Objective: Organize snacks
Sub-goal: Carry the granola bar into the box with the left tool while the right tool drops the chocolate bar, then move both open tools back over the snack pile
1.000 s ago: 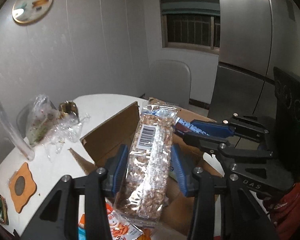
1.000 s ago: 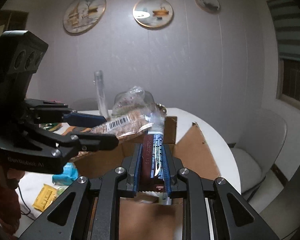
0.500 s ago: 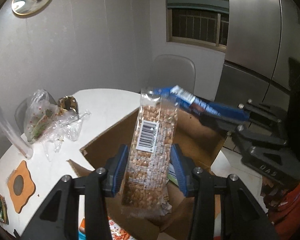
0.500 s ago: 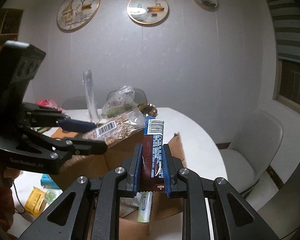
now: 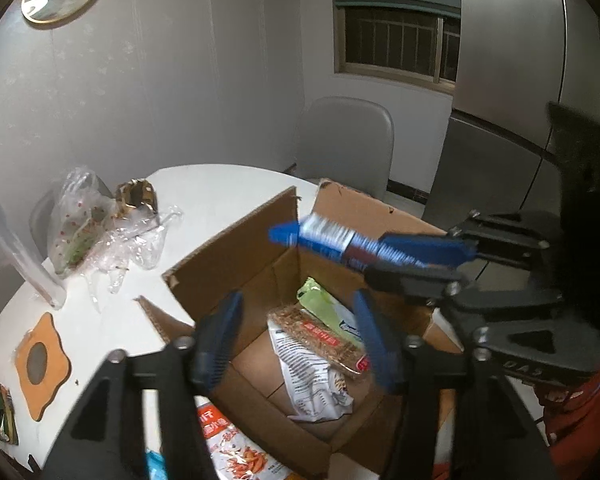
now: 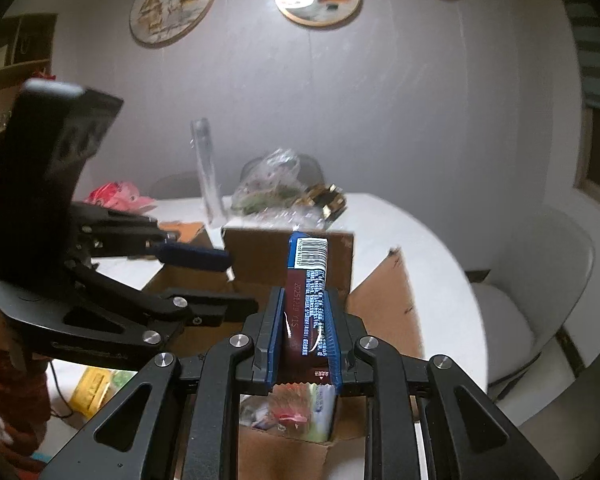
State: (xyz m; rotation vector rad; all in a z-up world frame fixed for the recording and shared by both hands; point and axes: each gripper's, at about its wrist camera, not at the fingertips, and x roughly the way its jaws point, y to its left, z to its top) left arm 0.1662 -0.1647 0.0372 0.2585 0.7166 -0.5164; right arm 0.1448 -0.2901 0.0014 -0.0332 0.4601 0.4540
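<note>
Cardboard box (image 5: 236,248) contents show only from the left gripper (image 5: 300,340), jaws spread empty; right gripper (image 6: 304,344) clamps a bar (image 6: 306,300).

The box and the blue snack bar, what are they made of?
The box looks like plain brown cardboard: matte, with rough, torn flap edges. The blue snack bar, clamped in the right gripper, seems wrapped in glossy plastic or foil film: it shines in the light and carries a printed barcode. What is inside the wrapper cannot be seen.
</note>
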